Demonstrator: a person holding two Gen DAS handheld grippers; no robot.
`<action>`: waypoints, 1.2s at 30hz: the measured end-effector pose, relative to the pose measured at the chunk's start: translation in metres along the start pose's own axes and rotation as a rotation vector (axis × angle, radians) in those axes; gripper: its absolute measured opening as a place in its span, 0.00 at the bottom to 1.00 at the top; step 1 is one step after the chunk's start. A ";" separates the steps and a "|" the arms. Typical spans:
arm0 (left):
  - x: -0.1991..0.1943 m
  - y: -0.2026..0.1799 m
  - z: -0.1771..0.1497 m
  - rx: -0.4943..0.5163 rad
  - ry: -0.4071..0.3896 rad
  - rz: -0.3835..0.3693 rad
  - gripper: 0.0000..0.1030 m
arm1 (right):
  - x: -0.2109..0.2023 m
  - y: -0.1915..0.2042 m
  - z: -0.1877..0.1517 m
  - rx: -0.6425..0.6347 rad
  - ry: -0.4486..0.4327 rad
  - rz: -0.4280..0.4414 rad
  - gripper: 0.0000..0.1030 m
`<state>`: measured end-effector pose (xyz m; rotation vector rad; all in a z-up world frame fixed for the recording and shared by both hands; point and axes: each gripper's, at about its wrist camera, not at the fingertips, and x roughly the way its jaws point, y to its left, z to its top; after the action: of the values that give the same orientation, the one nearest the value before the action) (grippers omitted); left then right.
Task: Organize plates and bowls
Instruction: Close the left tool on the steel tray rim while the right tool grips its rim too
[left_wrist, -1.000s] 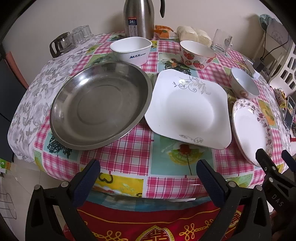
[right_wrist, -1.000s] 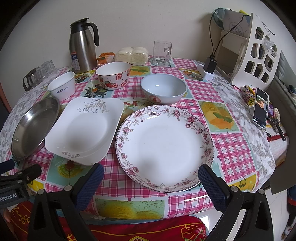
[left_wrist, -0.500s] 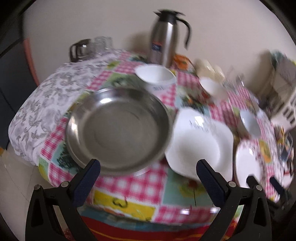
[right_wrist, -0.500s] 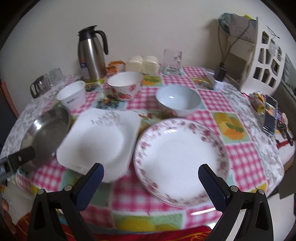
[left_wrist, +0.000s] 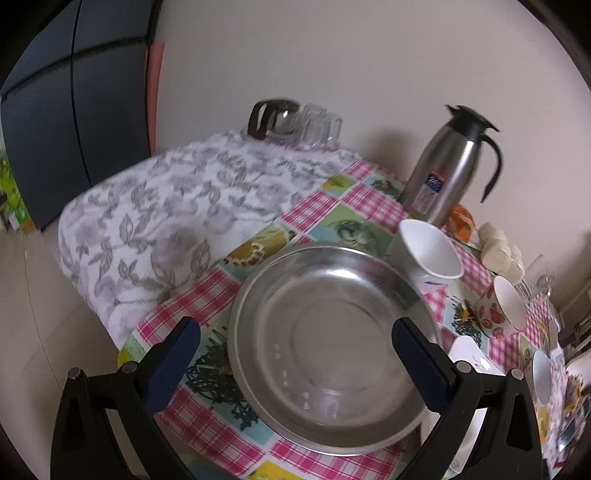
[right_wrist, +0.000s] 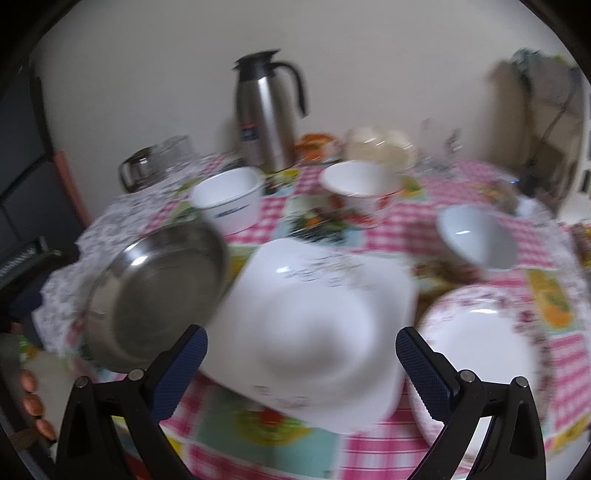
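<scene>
- Far left, left wrist view: grey-leaf white cloth (left_wrist: 155, 229) draped over the table (left_wrist: 321, 206) edge; glass jug with dark handle (left_wrist: 273, 118) at the rear.
- Left tongs (left_wrist: 295, 354): blue-padded fingers wide apart, empty, poised either side of the round shallow stainless-steel plate (left_wrist: 332, 347), not touching it.
- Behind that plate: white square-sided bowl with blue lettering (left_wrist: 428, 254), steel vacuum flask with black handle (left_wrist: 450, 166), strawberry-print bowl (left_wrist: 502, 310).
- Right tongs (right_wrist: 299, 369): fingers likewise apart, empty, framing the white square plate with grey scrollwork (right_wrist: 317, 325), just beside the steel plate.
- Further right: plain pale-blue bowl (right_wrist: 476, 236); round plate with pink floral rim (right_wrist: 480, 347), near edge.
- Step in hand, as judged: approach to a first plate; nothing stacked yet.
- Next move: lowering onto a near rim, thin-lipped grip, lift without sliding into neighbouring plates.
</scene>
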<state>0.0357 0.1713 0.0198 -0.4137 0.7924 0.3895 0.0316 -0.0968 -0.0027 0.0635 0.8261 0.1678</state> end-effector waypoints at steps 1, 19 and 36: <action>0.006 0.005 0.001 -0.021 0.009 0.006 1.00 | 0.005 0.004 0.001 0.002 0.019 0.021 1.00; 0.084 0.045 -0.012 -0.164 0.273 0.060 0.78 | 0.068 0.052 0.030 -0.048 0.040 0.038 0.71; 0.091 0.051 -0.008 -0.141 0.256 0.068 0.17 | 0.102 0.074 0.047 -0.100 0.070 0.078 0.33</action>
<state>0.0649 0.2270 -0.0641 -0.5766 1.0333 0.4633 0.1251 -0.0062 -0.0362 -0.0040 0.8845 0.2855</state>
